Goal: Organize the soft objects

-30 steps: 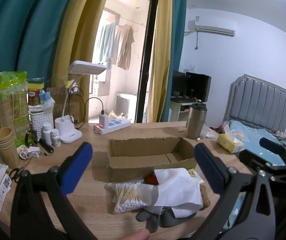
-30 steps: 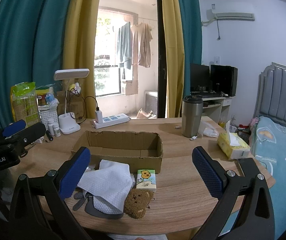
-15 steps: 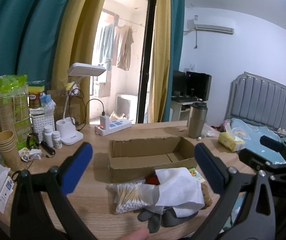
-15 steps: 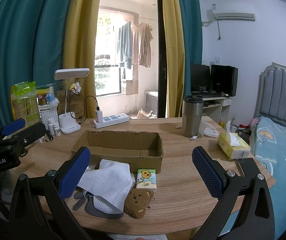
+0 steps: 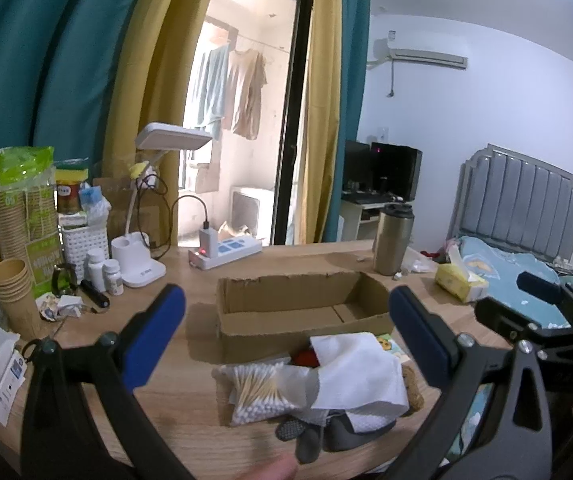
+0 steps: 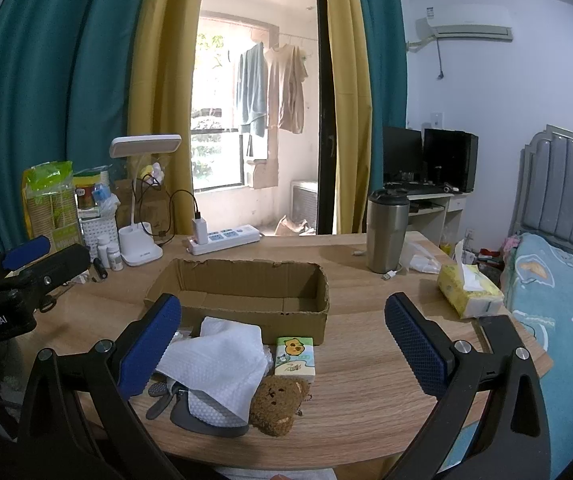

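Both wrist views: low over the near tabletop point(image 6: 366, 408) edge, facing the window. Left from further left, right from further right. Shared: cardboard box point(image 5: 302, 316) point(image 6: 246, 296), white cloth point(image 5: 358, 372) point(image 6: 214, 360), lamp point(image 5: 146, 216) point(image 6: 142, 200).

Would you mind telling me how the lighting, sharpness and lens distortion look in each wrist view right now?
Left wrist view: soft and hazy, the balcony doorway washed out, a blurred fingertip at the bottom edge, and the curtains bowed by the fisheye. Right wrist view: sharper, the bright window leaving the cardboard box interior shaded, and dark corners framing the picture.
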The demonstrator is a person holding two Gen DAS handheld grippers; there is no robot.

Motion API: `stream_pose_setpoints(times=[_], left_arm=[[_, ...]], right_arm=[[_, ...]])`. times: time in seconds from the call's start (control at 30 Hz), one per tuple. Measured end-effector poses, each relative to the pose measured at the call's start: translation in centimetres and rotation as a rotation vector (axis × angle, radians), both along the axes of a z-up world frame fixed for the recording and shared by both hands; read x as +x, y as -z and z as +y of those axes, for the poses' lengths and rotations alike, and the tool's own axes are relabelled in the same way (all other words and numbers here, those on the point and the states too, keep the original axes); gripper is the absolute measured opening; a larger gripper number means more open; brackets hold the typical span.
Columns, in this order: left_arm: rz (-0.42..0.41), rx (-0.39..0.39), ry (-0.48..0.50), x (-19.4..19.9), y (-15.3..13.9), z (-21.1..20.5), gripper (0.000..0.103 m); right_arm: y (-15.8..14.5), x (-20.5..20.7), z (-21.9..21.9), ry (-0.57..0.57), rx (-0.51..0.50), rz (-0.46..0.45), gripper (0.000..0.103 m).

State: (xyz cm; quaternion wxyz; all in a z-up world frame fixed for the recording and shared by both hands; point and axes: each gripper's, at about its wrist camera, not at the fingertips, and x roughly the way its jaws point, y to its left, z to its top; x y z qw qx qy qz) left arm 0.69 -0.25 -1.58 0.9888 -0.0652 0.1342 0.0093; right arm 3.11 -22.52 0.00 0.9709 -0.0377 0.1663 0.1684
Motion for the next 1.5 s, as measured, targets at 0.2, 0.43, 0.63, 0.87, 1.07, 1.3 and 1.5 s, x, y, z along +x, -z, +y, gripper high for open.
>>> stream_pose_setpoints(times=[0.2,0.43,0.63,0.87,1.07,1.3,1.5], left_arm=[[0.060,0.037,-0.016,1.1,0.6,0.2,0.103],[0.285,0.016,0.004,4.9,4.8,2.0,0.103],[0.361,0.007,0.026,6.1,7.1,2.4,0.103],[0.477,-0.049,0.060,6.7,10.3,2.8,0.102],[0.522,-0.109,0.099,8.0,11.3,3.1,0.102],[0.564,-0.139,0.087,10.2,12.3,3.4,0.102],[0.592,-0.171,0.091,11.4,13.3,3.3,0.102]], right_arm=[[0.5,0.0,0.4,0.006,-0.026,-0.013,0.103],[1.5,1.6,-0.3,0.034,-0.050,-0.006,0.103],[4.1,3.9,-0.8,0.034,-0.061,0.072,0.103],[7.2,6.1,1.1,-0.053,-0.074,0.172,0.103],[8.3,7.7,3.2,-0.131,-0.066,0.216,0.097],[9.6,9.2,4.2,-0.196,-0.050,0.260,0.086],[10.2,9.9,4.7,-0.241,-0.033,0.283,0.077]])
